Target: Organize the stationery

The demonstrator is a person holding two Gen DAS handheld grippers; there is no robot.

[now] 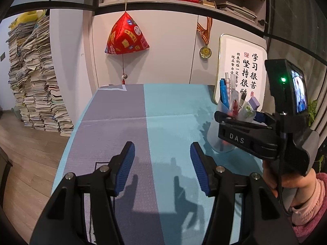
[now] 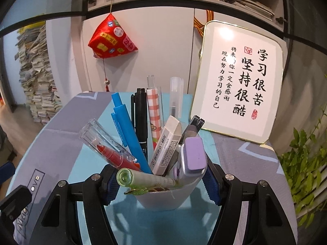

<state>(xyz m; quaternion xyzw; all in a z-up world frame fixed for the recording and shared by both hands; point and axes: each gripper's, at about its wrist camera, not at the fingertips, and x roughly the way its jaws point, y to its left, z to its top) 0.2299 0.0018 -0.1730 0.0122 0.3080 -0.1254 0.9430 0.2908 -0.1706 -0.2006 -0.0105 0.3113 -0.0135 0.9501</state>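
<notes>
Right gripper [image 2: 161,185] clamped on pen cup [image 2: 163,198], cup base hidden, left gripper [image 1: 162,169] apart over table [image 1: 173,110], empty.

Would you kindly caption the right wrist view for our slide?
Right hand-held gripper closed around a grey pen cup packed with pens and an eraser.
</notes>
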